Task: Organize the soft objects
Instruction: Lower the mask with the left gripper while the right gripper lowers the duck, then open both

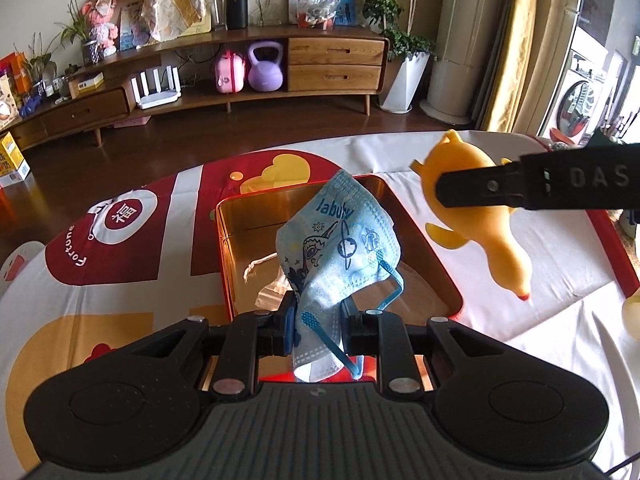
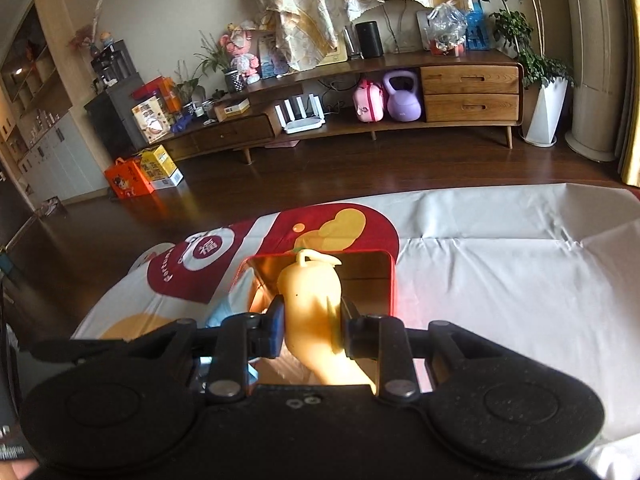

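My left gripper (image 1: 318, 326) is shut on a blue printed face mask (image 1: 340, 248) and holds it above the open red tin box (image 1: 224, 224) with a gold inside. My right gripper (image 2: 312, 326) is shut on a yellow rubber chicken toy (image 2: 314, 300) and holds it over the same tin (image 2: 372, 276). In the left wrist view the toy (image 1: 476, 236) hangs to the right of the tin, clamped by the right gripper's black finger (image 1: 500, 190). A clear bag with a string (image 1: 266, 280) lies inside the tin.
The tin stands on a table under a white, red and yellow cloth (image 1: 120, 252). A pale yellow object (image 1: 632, 314) shows at the right edge. Beyond the table are a wooden floor and a long wooden cabinet (image 2: 468, 92).
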### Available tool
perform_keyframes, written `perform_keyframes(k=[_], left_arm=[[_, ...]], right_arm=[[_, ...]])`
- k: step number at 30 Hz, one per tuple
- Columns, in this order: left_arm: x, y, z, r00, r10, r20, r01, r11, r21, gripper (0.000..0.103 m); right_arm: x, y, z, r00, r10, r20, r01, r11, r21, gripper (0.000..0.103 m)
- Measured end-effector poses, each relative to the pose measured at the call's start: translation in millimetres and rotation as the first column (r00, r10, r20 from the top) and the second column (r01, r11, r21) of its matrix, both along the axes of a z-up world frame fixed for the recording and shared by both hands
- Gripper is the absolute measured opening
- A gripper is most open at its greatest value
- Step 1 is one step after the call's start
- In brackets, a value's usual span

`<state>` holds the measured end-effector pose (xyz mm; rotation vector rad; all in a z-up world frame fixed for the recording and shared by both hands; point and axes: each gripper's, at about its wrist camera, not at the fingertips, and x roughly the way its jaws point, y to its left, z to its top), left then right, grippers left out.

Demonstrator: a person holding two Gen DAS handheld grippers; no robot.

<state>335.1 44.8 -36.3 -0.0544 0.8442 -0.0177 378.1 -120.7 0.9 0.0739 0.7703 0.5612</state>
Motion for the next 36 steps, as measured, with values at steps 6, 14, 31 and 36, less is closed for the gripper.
perform_keyframes(k=[6, 14, 31, 36], left_arm=[[20.6, -1.5, -19.6, 0.999, 0.007, -0.049, -0.006, 1.0, 0.009, 0.021], [39.2, -4.3, -41.9, 0.995, -0.012, -0.095, 0.012, 1.0, 0.006, 0.021], [53.3, -7.9, -69.9, 0.989, -0.018, -0.145, 0.017, 1.0, -0.006, 0.021], [54.4, -10.3, -70.2, 0.989, -0.015, -0.147, 0.017, 1.0, 0.014, 0.022]], right_arm=[[19.1, 11.8, -21.3, 1.0, -0.022, -0.019, 0.022, 1.0, 0.002, 0.026], [33.8, 19.9, -53.1, 0.997, -0.054, -0.06, 0.051, 0.997, -0.049, 0.027], [35.0, 16.6, -74.7, 0.995, -0.054, -0.082, 0.047, 0.995, -0.085, 0.035], [32.4, 8.4, -68.8, 0.996, -0.065, -0.068, 0.06, 0.996, -0.068, 0.037]])
